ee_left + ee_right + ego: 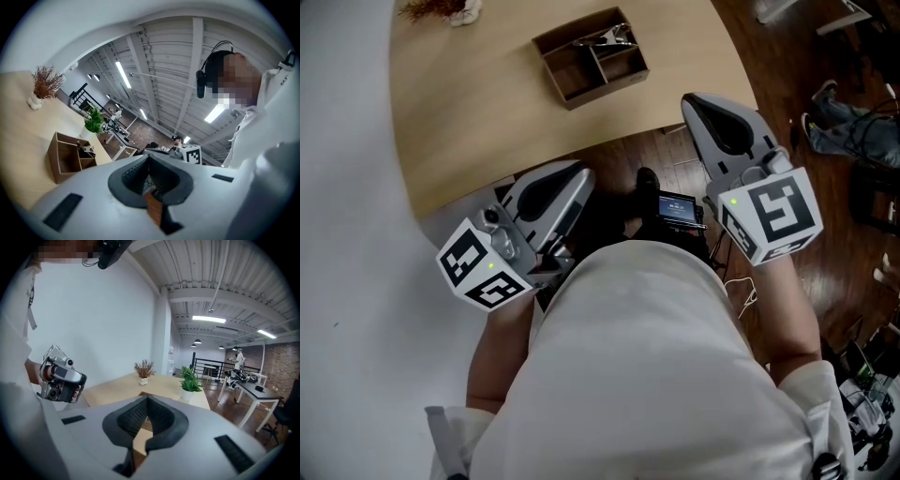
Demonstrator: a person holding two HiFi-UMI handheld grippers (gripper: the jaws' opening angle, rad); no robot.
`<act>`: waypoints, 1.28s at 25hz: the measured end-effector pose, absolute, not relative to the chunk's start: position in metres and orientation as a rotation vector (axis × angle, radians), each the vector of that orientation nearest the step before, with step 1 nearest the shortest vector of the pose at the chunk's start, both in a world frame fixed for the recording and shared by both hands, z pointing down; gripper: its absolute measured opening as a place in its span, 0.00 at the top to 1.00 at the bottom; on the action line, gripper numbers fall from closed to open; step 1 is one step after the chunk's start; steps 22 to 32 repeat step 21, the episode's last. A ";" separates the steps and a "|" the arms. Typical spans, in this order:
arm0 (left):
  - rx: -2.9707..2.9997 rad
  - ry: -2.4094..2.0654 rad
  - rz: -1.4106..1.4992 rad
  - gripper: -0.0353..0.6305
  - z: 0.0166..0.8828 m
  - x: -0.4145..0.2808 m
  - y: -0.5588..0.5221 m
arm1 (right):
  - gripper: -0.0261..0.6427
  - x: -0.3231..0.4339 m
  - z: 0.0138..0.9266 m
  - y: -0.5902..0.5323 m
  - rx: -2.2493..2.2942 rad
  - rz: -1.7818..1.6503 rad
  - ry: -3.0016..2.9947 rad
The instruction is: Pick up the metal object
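A small metal clip (605,39) lies in the far compartment of a brown wooden divided box (558,70) on the pale wooden table (478,122). Both grippers hover over the floor at the table's near edge, well short of the box. My left gripper (577,176) is shut with nothing between its jaws. The right gripper (694,103) is likewise shut and empty. In the left gripper view the box (61,164) with the clip (86,150) sits to the left of the closed jaws (149,158). In the right gripper view the closed jaws (146,398) hide the box.
A small white vase of dried stems (450,9) stands at the table's far left. A potted green plant (190,380) stands on the table's far side. Dark wooden floor with cables and gear (853,131) lies to the right. The person's torso fills the lower head view.
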State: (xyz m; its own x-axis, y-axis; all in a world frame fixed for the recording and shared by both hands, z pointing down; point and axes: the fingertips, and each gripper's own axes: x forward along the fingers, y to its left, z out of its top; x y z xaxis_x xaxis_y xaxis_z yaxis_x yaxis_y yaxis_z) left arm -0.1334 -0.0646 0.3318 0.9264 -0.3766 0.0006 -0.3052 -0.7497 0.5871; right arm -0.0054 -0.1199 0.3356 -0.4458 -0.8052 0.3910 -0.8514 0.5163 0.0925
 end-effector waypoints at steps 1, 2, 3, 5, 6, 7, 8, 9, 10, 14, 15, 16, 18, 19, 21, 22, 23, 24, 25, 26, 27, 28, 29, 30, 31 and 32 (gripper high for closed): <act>2.473 -0.479 -0.155 0.95 0.333 -0.134 -0.062 | 0.96 -0.006 0.336 -0.117 1.374 0.167 -2.371; 2.471 -0.475 -0.154 0.95 0.334 -0.135 -0.060 | 0.96 -0.007 0.336 -0.114 1.380 0.172 -2.370; 2.470 -0.475 -0.153 0.95 0.335 -0.136 -0.057 | 0.96 -0.007 0.337 -0.111 1.383 0.177 -2.372; 2.472 -0.482 -0.150 0.95 0.337 -0.137 -0.052 | 0.96 -0.008 0.338 -0.107 1.380 0.177 -2.382; 2.474 -0.490 -0.149 0.95 0.338 -0.136 -0.050 | 0.96 -0.008 0.338 -0.105 1.375 0.173 -2.390; 2.476 -0.499 -0.147 0.95 0.338 -0.136 -0.047 | 0.96 -0.008 0.338 -0.103 1.369 0.167 -2.399; 2.478 -0.510 -0.145 0.95 0.337 -0.134 -0.043 | 0.96 -0.007 0.336 -0.100 1.363 0.162 -2.409; 2.480 -0.520 -0.142 0.95 0.336 -0.132 -0.040 | 0.96 -0.005 0.334 -0.097 1.357 0.156 -2.419; 2.483 -0.530 -0.139 0.95 0.334 -0.129 -0.036 | 0.96 -0.002 0.332 -0.093 1.351 0.149 -2.430; 2.490 -0.566 -0.134 0.95 0.329 -0.106 -0.018 | 0.96 0.017 0.327 -0.077 1.324 0.135 -2.466; 2.490 -0.572 -0.134 0.95 0.328 -0.099 -0.012 | 0.96 0.023 0.327 -0.070 1.315 0.137 -2.474; 2.490 -0.577 -0.134 0.95 0.327 -0.090 -0.006 | 0.96 0.031 0.327 -0.064 1.305 0.136 -2.481; 2.487 -0.588 -0.134 0.95 0.327 -0.071 0.006 | 0.96 0.047 0.325 -0.051 1.291 0.130 -2.495; 2.484 -0.594 -0.135 0.95 0.328 -0.062 0.012 | 0.96 0.056 0.324 -0.046 1.286 0.127 -2.501; 2.477 -0.607 -0.138 0.95 0.329 -0.042 0.024 | 0.96 0.075 0.322 -0.034 1.275 0.123 -2.514; 2.477 -0.607 -0.138 0.95 0.329 -0.042 0.024 | 0.96 0.075 0.322 -0.034 1.275 0.123 -2.514; 2.477 -0.607 -0.138 0.95 0.329 -0.042 0.024 | 0.96 0.075 0.322 -0.034 1.275 0.123 -2.514; 2.477 -0.607 -0.138 0.95 0.329 -0.042 0.024 | 0.96 0.075 0.322 -0.034 1.275 0.123 -2.514; 2.477 -0.607 -0.138 0.95 0.329 -0.042 0.024 | 0.96 0.075 0.322 -0.034 1.275 0.123 -2.514; 2.477 -0.607 -0.138 0.95 0.329 -0.042 0.024 | 0.96 0.075 0.322 -0.034 1.275 0.123 -2.514; 2.477 -0.607 -0.138 0.95 0.329 -0.042 0.024 | 0.96 0.075 0.322 -0.034 1.275 0.123 -2.514; 2.477 -0.607 -0.138 0.95 0.329 -0.042 0.024 | 0.96 0.075 0.322 -0.034 1.275 0.123 -2.514; 2.477 -0.607 -0.138 0.95 0.329 -0.042 0.024 | 0.96 0.075 0.322 -0.034 1.275 0.123 -2.514; 2.477 -0.607 -0.138 0.95 0.329 -0.042 0.024 | 0.96 0.075 0.322 -0.034 1.275 0.123 -2.514; 2.477 -0.607 -0.138 0.95 0.329 -0.042 0.024 | 0.96 0.075 0.322 -0.034 1.275 0.123 -2.514; 2.477 -0.607 -0.138 0.95 0.329 -0.042 0.024 | 0.96 0.075 0.322 -0.034 1.275 0.123 -2.514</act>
